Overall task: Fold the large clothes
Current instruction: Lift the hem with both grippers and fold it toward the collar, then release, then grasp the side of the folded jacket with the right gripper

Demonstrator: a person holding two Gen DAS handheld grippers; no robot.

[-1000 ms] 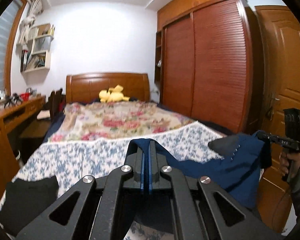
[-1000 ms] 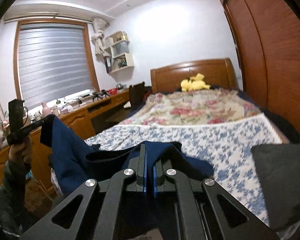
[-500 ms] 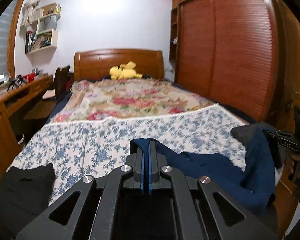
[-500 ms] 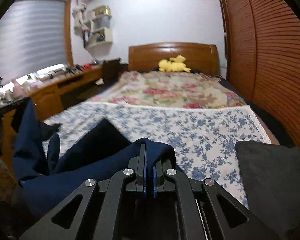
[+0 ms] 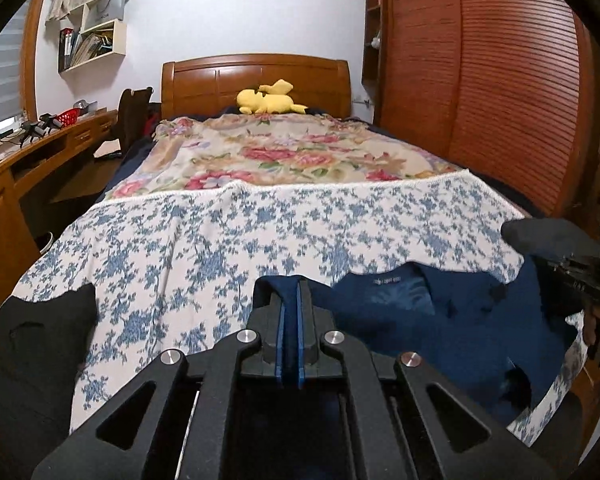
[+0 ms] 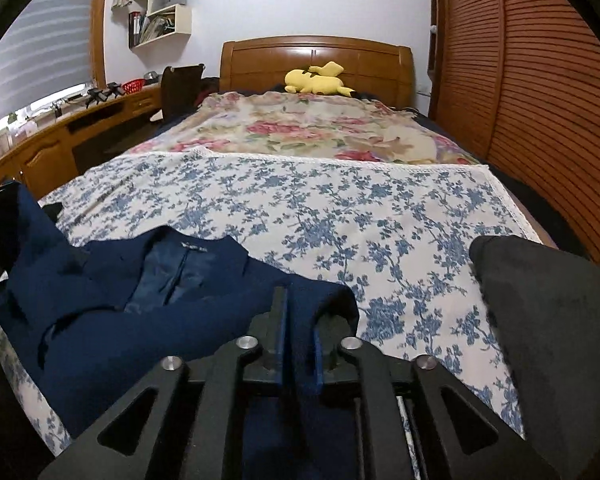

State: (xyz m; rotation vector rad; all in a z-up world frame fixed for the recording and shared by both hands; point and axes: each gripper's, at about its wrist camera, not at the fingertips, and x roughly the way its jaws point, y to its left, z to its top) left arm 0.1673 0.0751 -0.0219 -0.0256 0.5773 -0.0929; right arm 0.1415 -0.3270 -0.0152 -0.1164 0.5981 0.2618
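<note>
At the foot of the bed we hold a navy jacket (image 6: 112, 300), matte woven cloth with a shinier lining at its open collar, lying rumpled on the blue-flowered white bedspread (image 5: 204, 248). Our left gripper (image 5: 291, 308) has its blue-padded fingers pressed tight on a fold of the cloth. Our right gripper (image 6: 296, 320) stands a little wider, with navy fabric filling the gap between its pads. A soft dark grey garment (image 6: 548, 300) lies to the right, and a yellow plush toy (image 5: 270, 98) rests against the glossy wooden headboard (image 5: 256, 76).
</note>
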